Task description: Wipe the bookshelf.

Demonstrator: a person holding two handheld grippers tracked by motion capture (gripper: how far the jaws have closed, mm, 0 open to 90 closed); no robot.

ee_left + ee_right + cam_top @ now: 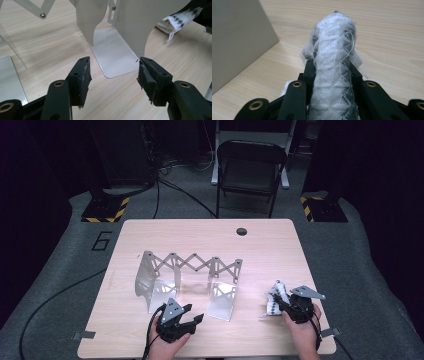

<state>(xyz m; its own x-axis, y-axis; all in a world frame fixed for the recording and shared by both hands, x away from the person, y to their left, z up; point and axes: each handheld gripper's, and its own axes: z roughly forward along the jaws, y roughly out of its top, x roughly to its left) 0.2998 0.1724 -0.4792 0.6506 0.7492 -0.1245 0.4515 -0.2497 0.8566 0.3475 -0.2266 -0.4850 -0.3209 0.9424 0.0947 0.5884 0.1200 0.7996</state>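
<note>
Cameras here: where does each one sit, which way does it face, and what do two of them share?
High view: above the person's side, facing forward and down on the table; both hands, left tool and right tool show.
Left gripper view: on the left tool, facing the metal rack; its open jaws show.
Right gripper view: on the right tool, facing the rolled cloth between its jaws.
Shared: rack and cloth.
</note>
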